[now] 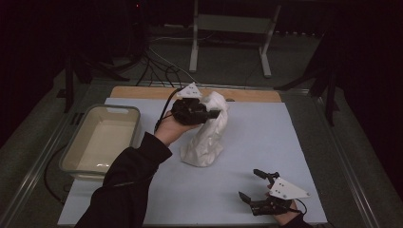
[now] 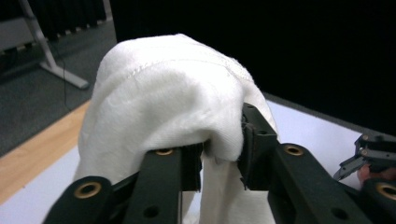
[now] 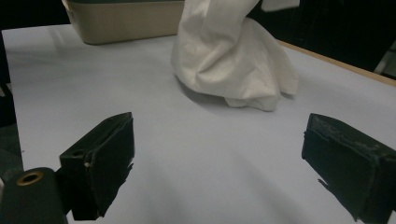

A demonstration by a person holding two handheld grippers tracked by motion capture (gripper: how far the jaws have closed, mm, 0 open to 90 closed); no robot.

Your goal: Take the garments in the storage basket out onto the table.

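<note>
The fingers [image 2: 254, 140] of the left gripper [image 1: 215, 113] were clamped on a fold of the white cloth [image 1: 207, 133], holding its upper part raised above the pale sheet [image 1: 266, 137] while its lower folds rested bunched on the sheet near the middle of the table. The right gripper [image 1: 253, 184] sat low at the near right edge, well apart from the cloth, its jaws spread wide with nothing between them. A beige tub [image 1: 102, 140] stood at the left side of the sheet.
</note>
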